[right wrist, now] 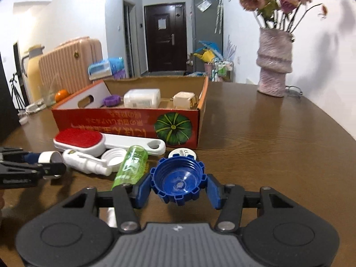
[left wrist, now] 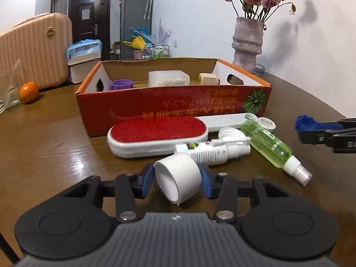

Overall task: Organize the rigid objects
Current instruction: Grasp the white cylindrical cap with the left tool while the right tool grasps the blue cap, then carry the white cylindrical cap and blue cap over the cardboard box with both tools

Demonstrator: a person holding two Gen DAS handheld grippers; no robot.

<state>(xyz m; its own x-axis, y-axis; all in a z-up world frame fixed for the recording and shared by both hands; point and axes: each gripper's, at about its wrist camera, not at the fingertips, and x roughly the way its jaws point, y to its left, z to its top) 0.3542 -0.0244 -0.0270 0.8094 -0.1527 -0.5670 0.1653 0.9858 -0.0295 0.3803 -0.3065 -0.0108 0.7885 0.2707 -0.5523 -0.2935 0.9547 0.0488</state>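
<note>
- Table [right wrist: 278, 151], brown wood grain with a glossy sheen, carries everything; hard plastic may skate on it if nudged.
- Cardboard box [left wrist: 173, 109], red-sided and open-topped, stands behind the loose pile and already holds a purple ring [left wrist: 121, 85], a white case [left wrist: 168, 78] and a cream plug [left wrist: 208, 79]. It looks like the place to gather things.
- Lint brush [left wrist: 158, 139], red pad on a white body, lies just in front of the box; stiff and light, best taken across its narrow white handle.
- Green spray bottle [left wrist: 265, 143] lies on its side, touching the white pump bottle [left wrist: 211, 152]; both are smooth and round, likely to roll, so I would grip mid-body across the width.
- Blue cap [right wrist: 178, 181], ribbed and rigid, is held off the table by the right gripper [right wrist: 178, 185], jaws clenched on its notched rim; the ridges should give firm purchase.
- White cap [left wrist: 178, 179], a smooth hollow cylinder tilted open-end toward the camera, sits pinched in the left gripper [left wrist: 176, 181], jaws closed on its sides. It looks light but slippery; too hard a squeeze could pop it free.
</note>
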